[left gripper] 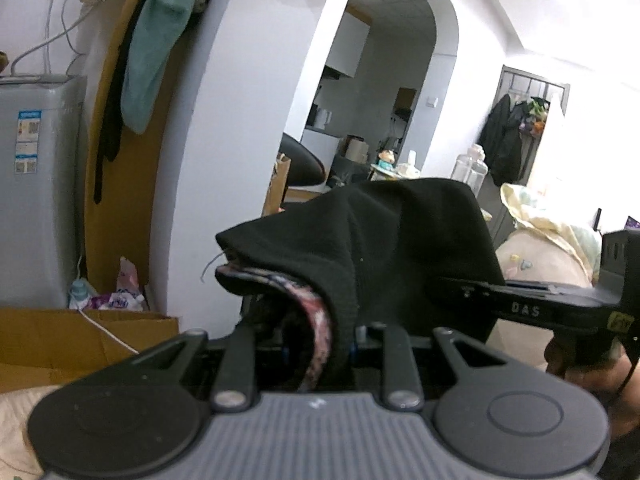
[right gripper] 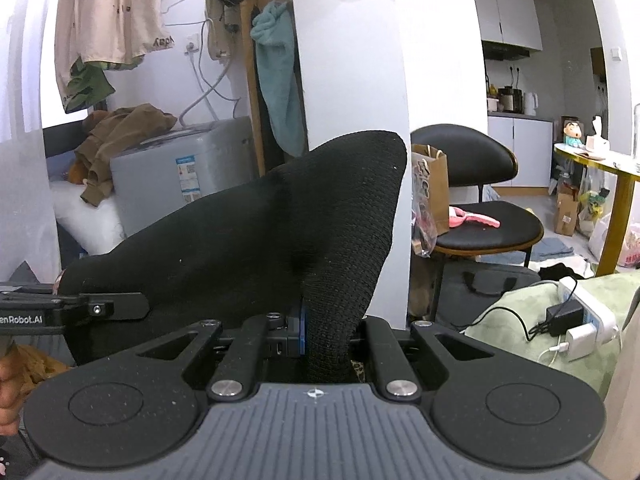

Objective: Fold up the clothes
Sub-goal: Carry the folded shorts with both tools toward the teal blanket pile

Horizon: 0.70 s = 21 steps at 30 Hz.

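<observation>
A black knit garment (left gripper: 384, 240) with a pink patterned inner band (left gripper: 316, 320) hangs between both grippers, lifted in the air. My left gripper (left gripper: 320, 344) is shut on one edge of it, the cloth bunched between the jaws. My right gripper (right gripper: 320, 340) is shut on another edge of the same garment (right gripper: 280, 232), which stands up in a peak in front of the camera. The right gripper's body shows at the right of the left wrist view (left gripper: 560, 308); the left gripper's body shows at the left of the right wrist view (right gripper: 72, 308). The fingertips are hidden by cloth.
A white arch pillar (right gripper: 348, 60) stands straight ahead. A grey washing machine (right gripper: 180, 176) with brown clothes sits left. A black chair (right gripper: 480, 220) and a paper bag (right gripper: 432, 188) are right. A green blanket with chargers (right gripper: 576, 320) lies lower right. A cardboard box (left gripper: 80, 336) is lower left.
</observation>
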Available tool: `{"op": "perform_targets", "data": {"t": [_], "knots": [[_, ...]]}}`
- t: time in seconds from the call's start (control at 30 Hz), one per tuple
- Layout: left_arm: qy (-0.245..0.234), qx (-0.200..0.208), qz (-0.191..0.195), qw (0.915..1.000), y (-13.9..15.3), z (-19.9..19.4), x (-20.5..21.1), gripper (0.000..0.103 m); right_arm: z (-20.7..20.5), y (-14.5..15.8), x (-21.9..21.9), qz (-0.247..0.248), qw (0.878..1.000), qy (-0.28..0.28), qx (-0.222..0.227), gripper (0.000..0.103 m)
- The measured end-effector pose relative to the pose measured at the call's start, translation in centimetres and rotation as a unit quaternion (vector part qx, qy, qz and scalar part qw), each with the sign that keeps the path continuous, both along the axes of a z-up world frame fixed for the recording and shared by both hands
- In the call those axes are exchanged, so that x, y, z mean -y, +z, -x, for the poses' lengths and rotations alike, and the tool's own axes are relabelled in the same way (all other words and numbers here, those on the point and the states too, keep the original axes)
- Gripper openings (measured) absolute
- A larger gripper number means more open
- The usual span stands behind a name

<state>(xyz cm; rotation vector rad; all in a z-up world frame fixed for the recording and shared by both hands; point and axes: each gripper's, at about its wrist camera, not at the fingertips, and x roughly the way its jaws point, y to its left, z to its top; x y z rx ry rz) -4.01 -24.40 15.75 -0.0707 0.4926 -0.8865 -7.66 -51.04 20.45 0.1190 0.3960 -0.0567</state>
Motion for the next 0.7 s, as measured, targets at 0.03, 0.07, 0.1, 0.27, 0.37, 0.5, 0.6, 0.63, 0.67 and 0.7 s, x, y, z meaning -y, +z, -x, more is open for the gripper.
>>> {"op": "perform_targets", "data": {"t": [0.03, 0.07, 0.1, 0.27, 0.37, 0.5, 0.6, 0.63, 0.67, 0.7], "knots": [[-0.003, 0.0, -0.003, 1.0, -0.1, -0.2, 0.2, 0.026, 0.0, -0.2, 0.1, 0.001, 1.0, -0.002, 0.0, 0.009], [-0.007, -0.003, -0.004, 1.0, -0.2, -0.4, 0.4, 0.026, 0.0, -0.4, 0.2, 0.002, 1.0, -0.005, 0.0, 0.009], [-0.011, -0.005, -0.004, 0.9999, -0.2, -0.7, 0.6, 0.026, 0.0, -0.5, 0.4, 0.0, 1.0, -0.008, 0.001, 0.009], [-0.032, -0.003, -0.004, 0.9995, -0.9, -1.6, 1.6, 0.026, -0.1, -1.6, 1.4, -0.005, 1.0, -0.028, 0.008, 0.009], [-0.039, -0.008, -0.005, 0.9992, -1.8, -2.2, 2.3, 0.026, -0.6, -2.5, 1.7, 0.0, 0.999, -0.039, 0.004, 0.009], [-0.044, -0.017, -0.002, 0.9989, -3.9, -3.3, 3.2, 0.026, -1.8, -4.2, 2.4, 0.012, 0.999, -0.047, -0.007, 0.009], [-0.051, -0.026, 0.009, 0.9983, -5.9, -4.3, 3.8, 0.026, -3.0, -5.6, 3.6, 0.007, 0.998, -0.058, -0.006, 0.009], [-0.052, -0.02, 0.009, 0.9984, -6.6, -4.5, 4.1, 0.026, -3.4, -6.1, 4.0, 0.004, 0.998, -0.063, -0.006, 0.009], [-0.056, -0.014, 0.01, 0.9983, -7.4, -4.7, 4.4, 0.026, -3.9, -6.7, 4.3, 0.003, 0.998, -0.068, -0.007, 0.009], [-0.06, -0.011, 0.012, 0.998, -8.1, -4.9, 4.7, 0.026, -4.4, -7.3, 4.4, 0.006, 0.997, -0.076, -0.009, 0.009]]}}
